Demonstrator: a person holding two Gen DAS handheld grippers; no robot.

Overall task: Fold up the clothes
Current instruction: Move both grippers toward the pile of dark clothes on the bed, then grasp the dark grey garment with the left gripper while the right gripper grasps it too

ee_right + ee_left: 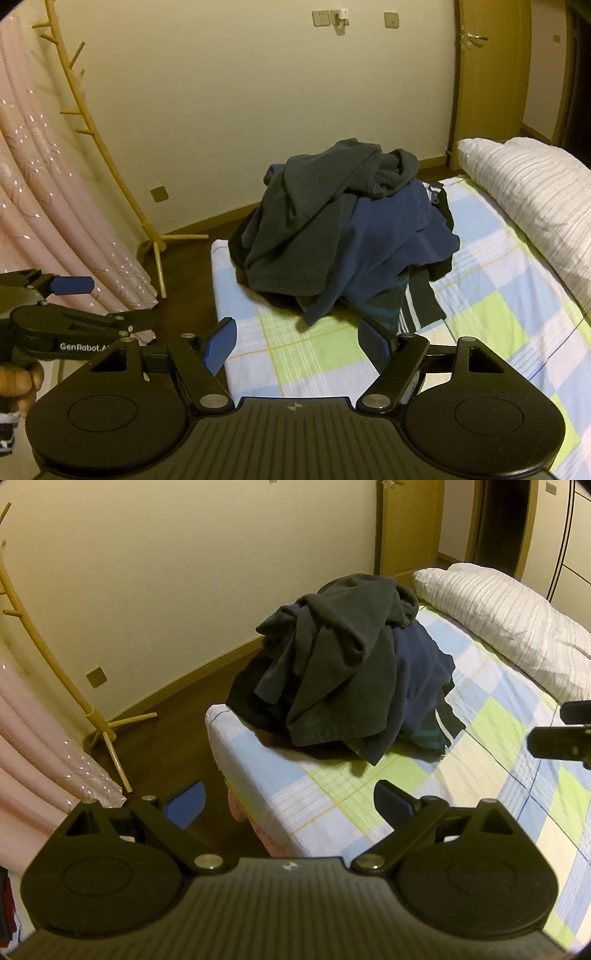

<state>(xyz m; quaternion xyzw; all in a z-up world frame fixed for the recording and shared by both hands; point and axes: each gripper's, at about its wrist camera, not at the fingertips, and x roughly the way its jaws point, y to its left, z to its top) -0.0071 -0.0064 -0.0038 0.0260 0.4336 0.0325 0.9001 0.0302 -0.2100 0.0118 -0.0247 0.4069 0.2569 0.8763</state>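
A pile of dark clothes (343,672) sits on the corner of a bed with a checked sheet (480,760); a dark grey garment (306,221) lies on top of a navy one (391,240), with a striped piece (410,314) under them. My left gripper (291,805) is open and empty, short of the pile, over the bed's near edge. My right gripper (297,347) is open and empty, over the sheet just in front of the pile. The left gripper also shows in the right wrist view (74,317), and part of the right gripper shows in the left wrist view (561,738).
A white striped pillow (528,206) lies along the bed's right side. A wooden coat stand (88,122) and a pink curtain (44,206) are at the left. Dark floor (166,738) runs left of the bed. A door (484,74) is at the back right.
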